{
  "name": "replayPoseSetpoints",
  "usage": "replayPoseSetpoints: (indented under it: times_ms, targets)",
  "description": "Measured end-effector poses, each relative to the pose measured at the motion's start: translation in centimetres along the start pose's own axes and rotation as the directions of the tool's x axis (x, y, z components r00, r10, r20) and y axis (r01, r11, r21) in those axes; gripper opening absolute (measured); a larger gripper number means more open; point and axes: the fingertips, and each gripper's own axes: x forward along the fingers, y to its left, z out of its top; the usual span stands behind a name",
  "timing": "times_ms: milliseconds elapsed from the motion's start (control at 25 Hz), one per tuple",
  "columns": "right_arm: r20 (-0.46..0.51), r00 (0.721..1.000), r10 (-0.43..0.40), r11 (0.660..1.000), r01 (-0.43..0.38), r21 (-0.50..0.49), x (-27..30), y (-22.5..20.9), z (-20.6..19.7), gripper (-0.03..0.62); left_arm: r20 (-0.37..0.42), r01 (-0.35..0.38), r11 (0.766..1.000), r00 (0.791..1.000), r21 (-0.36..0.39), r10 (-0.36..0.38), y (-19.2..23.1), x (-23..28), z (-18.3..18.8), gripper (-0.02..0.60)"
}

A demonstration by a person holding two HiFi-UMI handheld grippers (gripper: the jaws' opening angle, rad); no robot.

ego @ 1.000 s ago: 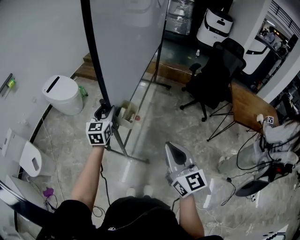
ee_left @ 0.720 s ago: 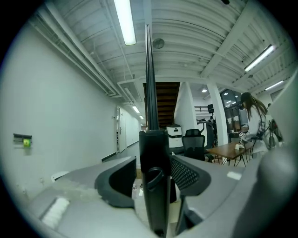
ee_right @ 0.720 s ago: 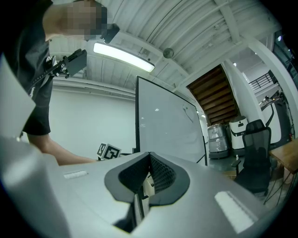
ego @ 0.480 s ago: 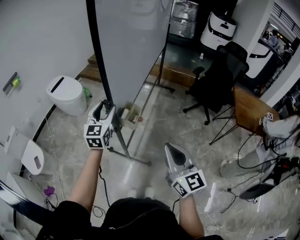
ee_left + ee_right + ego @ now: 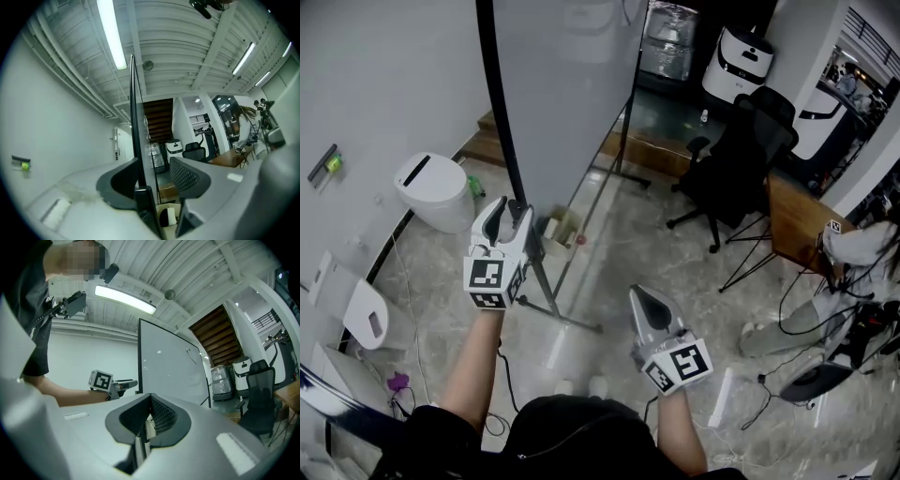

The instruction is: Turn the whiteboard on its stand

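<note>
Left gripper view: left gripper (image 5: 154,174) jaws closing around whiteboard's (image 5: 570,94) black edge (not yet pinched); right gripper (image 5: 149,417) jaws together, empty.

The grey marbled floor (image 5: 619,244) carries the whiteboard stand (image 5: 542,281), whose metal feet rest on it near the middle. A white round bin (image 5: 434,190) stands by the left wall. A black office chair (image 5: 736,159) sits to the right, and loose cables (image 5: 783,309) trail across the tiles at far right.
</note>
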Motion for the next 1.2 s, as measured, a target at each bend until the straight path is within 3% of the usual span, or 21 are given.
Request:
replayPoseSetpoints:
  times_ms: [200,520,720,1200]
  targets:
    - [0.008,1.0,-0.017,1.0,0.017,-0.006,-0.3,-0.4,0.2,0.009,0.025,0.072,0.997,0.997,-0.026,-0.071,-2.9,-1.1,1.2,0.173]
    - [-0.002,0.999,-0.049,0.999,0.048,-0.016,-0.3,-1.2,0.4,0.009,-0.004,0.178,0.977,0.984,-0.119,-0.179,-8.2,-2.2,-0.7,0.082]
    - [-0.013,0.998,-0.062,0.998,0.062,-0.02,-0.5,-1.4,0.3,0.009,-0.002,0.207,0.966,0.978,-0.156,-0.21,-9.5,-3.0,-1.3,0.031]
    - [-0.049,0.995,-0.082,0.996,0.08,-0.036,-0.4,-1.4,-0.5,0.009,-0.032,0.268,0.942,0.96,-0.2,-0.28,-12.8,-4.8,-3.7,0.003]
